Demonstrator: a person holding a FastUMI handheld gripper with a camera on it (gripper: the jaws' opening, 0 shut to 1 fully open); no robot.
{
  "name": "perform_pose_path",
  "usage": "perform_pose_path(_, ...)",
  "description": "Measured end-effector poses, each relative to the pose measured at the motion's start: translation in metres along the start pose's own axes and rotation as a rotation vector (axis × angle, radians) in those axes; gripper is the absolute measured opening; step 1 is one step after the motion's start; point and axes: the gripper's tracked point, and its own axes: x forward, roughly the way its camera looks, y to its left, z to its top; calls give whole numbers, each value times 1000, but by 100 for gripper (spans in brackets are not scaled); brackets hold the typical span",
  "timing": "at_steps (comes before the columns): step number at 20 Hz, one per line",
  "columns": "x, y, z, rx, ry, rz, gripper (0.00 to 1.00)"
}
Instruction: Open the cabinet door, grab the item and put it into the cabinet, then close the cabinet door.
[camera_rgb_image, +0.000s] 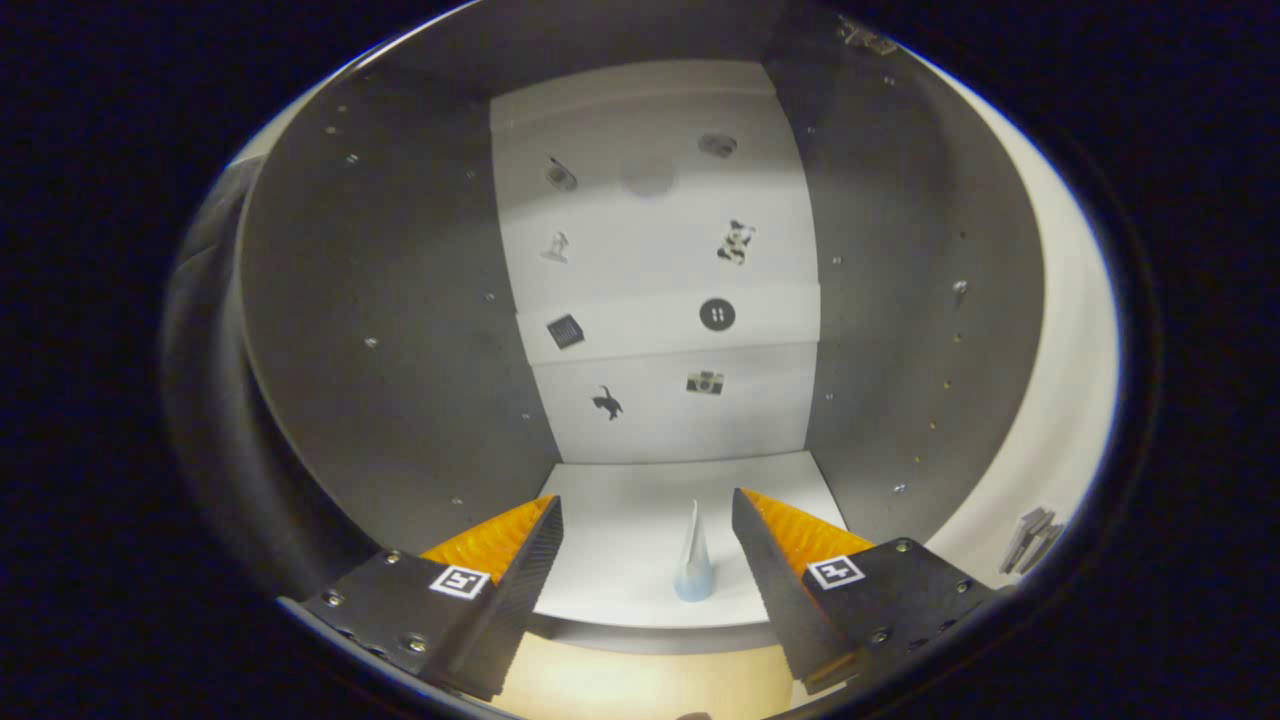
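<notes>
Tool (647, 535) spread, empty — pale cone-shaped item (693, 565) upright between fingers, tip up, on cabinet floor (620, 520)

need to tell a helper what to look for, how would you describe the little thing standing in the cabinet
Look into the open cabinet with dark side walls and a white back panel dotted with small stickers. On its white floor, between the open gripper fingers, stands a small tube. It is pale blue, tapering upward.
</notes>
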Motion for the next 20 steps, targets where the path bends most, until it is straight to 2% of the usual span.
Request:
perform_pose_path(5, -76, 12, 17, -72, -184, -26, 99)
perform_pose_path(11, -165, 7, -1, -83, -250, -116, 99)
perform_pose_path(16, -225, -9, -19, -69, -249, -224, 99)
perform_pose_path(20, -273, -33, -31, -55, -271, -363, 99)
